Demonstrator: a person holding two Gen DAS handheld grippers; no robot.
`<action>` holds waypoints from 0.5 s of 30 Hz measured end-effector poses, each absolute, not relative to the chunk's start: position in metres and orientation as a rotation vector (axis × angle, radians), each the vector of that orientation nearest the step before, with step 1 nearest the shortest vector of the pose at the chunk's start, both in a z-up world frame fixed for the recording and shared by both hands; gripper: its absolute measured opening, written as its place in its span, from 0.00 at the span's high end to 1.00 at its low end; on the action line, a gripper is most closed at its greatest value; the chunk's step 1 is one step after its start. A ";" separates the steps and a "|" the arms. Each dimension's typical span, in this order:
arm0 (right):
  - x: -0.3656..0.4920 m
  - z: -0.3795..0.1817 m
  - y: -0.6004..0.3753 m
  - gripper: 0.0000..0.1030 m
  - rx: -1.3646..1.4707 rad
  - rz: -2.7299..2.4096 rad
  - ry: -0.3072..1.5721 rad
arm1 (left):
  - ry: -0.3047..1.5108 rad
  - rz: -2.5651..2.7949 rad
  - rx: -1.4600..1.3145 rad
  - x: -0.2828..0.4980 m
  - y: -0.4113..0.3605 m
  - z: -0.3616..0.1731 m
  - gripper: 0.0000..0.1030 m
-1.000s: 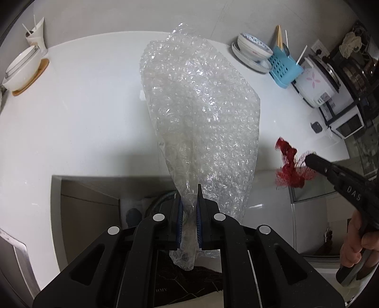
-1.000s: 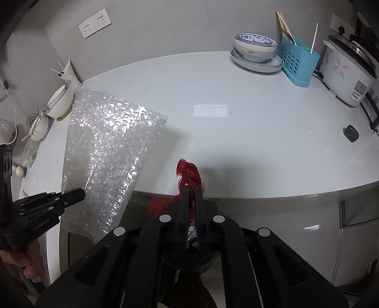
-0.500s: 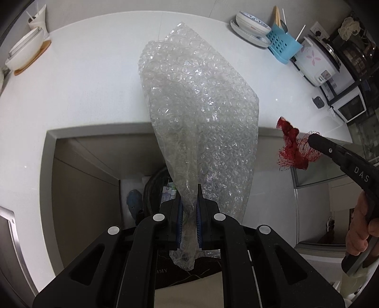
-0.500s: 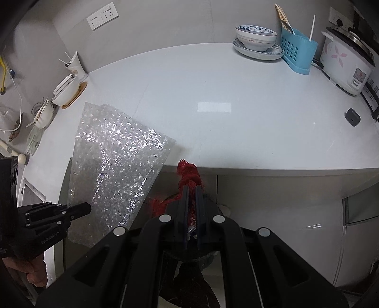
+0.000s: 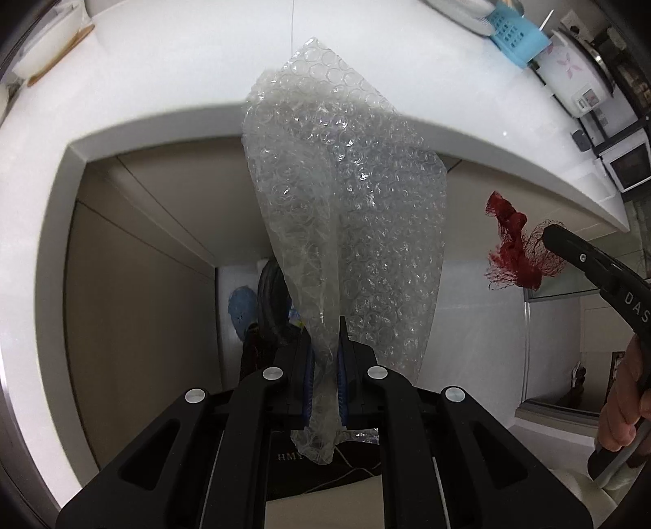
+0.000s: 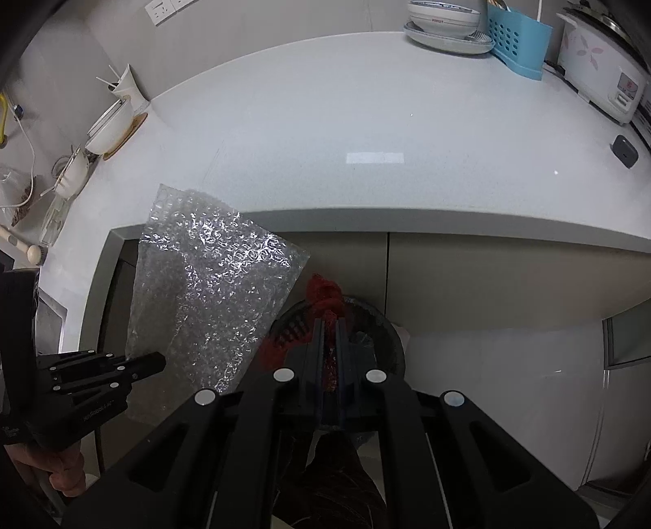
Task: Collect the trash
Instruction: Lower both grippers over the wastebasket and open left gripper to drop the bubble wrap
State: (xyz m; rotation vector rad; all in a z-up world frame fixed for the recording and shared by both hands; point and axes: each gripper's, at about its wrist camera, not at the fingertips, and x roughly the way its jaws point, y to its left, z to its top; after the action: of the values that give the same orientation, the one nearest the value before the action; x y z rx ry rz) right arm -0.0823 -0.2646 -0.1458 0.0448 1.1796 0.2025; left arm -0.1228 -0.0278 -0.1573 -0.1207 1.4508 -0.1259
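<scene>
My left gripper (image 5: 325,346) is shut on a clear sheet of bubble wrap (image 5: 346,211), which stands up from the jaws in front of the counter edge. It also shows in the right wrist view (image 6: 211,293), with the left gripper (image 6: 156,362) at its lower left. My right gripper (image 6: 329,325) is shut on a red mesh net (image 6: 323,293) and holds it over a round black trash bin (image 6: 378,325) on the floor below the counter. In the left wrist view the red net (image 5: 516,252) hangs from the right gripper (image 5: 549,236) at the right.
A white counter (image 6: 366,134) curves across the back, cabinet fronts (image 6: 488,276) below it. On it stand bowls (image 6: 443,20), a blue basket (image 6: 518,36), a rice cooker (image 6: 598,69) and a small dark object (image 6: 624,150). White dishes (image 6: 110,130) sit at the left.
Both grippers have drawn back from the counter and dropped below its edge, still holding the bubble wrap and the red net. The trash bin has come into view under the right gripper.
</scene>
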 end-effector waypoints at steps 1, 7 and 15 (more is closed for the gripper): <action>-0.083 -0.151 -0.263 0.96 0.045 0.207 1.184 | 1.464 -0.115 -0.117 -0.123 -0.029 -0.163 0.92; -0.079 -0.188 -0.257 0.96 0.042 0.203 1.215 | 1.534 -0.094 -0.112 -0.119 -0.038 -0.206 0.92; -0.073 -0.233 -0.253 0.96 0.044 0.196 1.249 | 1.558 -0.093 -0.113 -0.111 -0.050 -0.258 0.92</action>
State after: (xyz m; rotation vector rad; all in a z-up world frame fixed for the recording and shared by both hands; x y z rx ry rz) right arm -0.0728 -0.2531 -0.2332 0.0438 1.2493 0.1956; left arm -0.1114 -0.0500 -0.2577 -0.1125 1.5577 -0.0934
